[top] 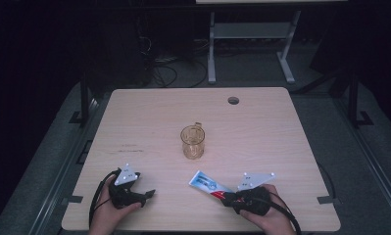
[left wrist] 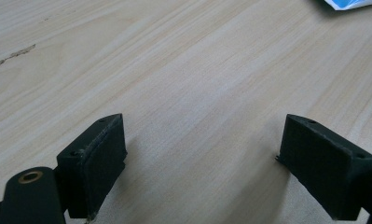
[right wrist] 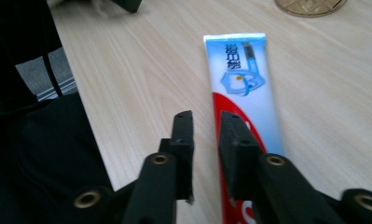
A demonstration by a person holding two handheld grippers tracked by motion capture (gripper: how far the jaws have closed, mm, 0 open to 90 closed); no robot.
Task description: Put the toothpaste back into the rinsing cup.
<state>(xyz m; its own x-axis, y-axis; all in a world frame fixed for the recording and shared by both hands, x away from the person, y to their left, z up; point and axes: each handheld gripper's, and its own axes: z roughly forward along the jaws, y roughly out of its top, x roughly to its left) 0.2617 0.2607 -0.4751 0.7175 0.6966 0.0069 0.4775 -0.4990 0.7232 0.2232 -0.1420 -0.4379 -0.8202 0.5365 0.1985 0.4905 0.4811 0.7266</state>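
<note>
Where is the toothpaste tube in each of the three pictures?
High view: the toothpaste tube lies near the table's front edge, right of centre, pointing up-left from the right gripper.
Left gripper view: a blue-and-white corner of it peeks in at the top right.
Right gripper view: it runs up the middle, its red end beside the near jaws.
Shared landmark: the amber glass mug, whose base sits just beyond the tube's flat end.

Light wood tabletop. Amber glass mug stands near centre; toothpaste tube lies flat just nearside-right of mug.
</note>
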